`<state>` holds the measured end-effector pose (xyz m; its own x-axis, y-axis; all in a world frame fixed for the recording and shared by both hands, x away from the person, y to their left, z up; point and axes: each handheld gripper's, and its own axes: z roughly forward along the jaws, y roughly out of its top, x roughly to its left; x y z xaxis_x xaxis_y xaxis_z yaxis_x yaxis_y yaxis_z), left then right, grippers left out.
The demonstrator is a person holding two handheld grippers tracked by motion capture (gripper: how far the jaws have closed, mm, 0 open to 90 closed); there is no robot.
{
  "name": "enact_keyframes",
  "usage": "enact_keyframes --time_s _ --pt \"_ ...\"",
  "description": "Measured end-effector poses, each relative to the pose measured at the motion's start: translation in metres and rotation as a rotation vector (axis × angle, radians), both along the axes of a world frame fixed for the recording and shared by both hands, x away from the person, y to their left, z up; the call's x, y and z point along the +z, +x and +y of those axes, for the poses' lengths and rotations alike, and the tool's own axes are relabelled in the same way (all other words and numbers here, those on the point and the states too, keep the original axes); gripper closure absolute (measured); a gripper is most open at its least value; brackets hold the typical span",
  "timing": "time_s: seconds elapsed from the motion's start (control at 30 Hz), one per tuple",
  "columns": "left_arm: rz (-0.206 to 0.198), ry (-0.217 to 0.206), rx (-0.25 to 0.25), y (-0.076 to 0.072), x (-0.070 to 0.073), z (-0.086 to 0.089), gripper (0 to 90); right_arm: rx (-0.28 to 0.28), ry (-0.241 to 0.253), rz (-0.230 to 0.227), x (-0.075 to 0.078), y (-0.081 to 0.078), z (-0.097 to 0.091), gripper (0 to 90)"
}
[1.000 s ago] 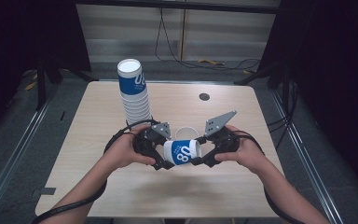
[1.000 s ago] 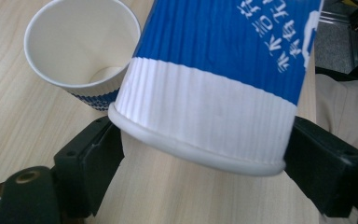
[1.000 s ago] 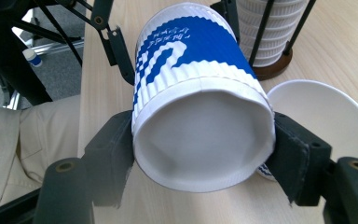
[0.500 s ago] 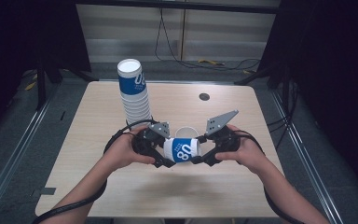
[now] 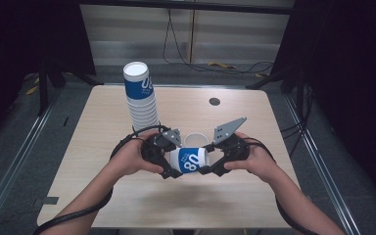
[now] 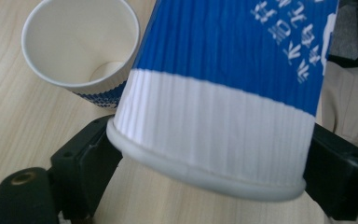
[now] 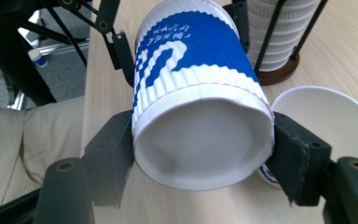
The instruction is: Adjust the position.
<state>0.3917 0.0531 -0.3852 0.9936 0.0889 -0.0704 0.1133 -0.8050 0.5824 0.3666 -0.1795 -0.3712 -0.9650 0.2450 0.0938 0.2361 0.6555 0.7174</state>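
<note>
**Table.** The table has bare board from three through nine o'clock of your work. The near edge at six o'clock is close to your forearms, and the side edges are well apart from both hands.

**Stack of cups.** The stack of cups stands at eleven o'clock of the held cup, leaning slightly, near your left hand.

**Held cup.** The held cup lies on its side at table centre, between the two grippers.

**Open cup.** The open cup stands upright at twelve o'clock, just behind the held cup.

**Right gripper.** The right gripper is clamped on the held cup's base end, with both jaws pressed to the wall.

**Left gripper.** The left gripper has just been opening its jaws. The cup's rim lies between them, against both. Whether they press on it cannot be told.

**Step in hand.** I judge this a two-handed handover or re-grip, with the right gripper carrying.

**Next move.**
- Back your left gripper off toward nine o'clock, clear of the rim.
- Turn the held cup upright over the bare board at six o'clock.
- Keep off the open cup and the stack.
</note>
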Motion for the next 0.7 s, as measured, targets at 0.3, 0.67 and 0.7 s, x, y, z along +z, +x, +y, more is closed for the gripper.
enact_keyframes --time_s 0.3,0.67,0.7 --pt "-0.008 -0.016 -0.019 -0.0016 0.0018 -0.0004 17.5 0.0 0.005 0.005 -0.0002 -0.0004 -0.001 29.5" --pt "0.004 0.018 -0.014 -0.0042 0.0037 -0.0004 20.0 0.005 0.005 0.026 -0.0019 -0.0009 0.0018 29.4" --pt "0.006 0.029 -0.015 -0.0046 0.0043 -0.0003 20.1 0.01 -0.001 0.023 -0.002 -0.0008 0.0024 29.4"
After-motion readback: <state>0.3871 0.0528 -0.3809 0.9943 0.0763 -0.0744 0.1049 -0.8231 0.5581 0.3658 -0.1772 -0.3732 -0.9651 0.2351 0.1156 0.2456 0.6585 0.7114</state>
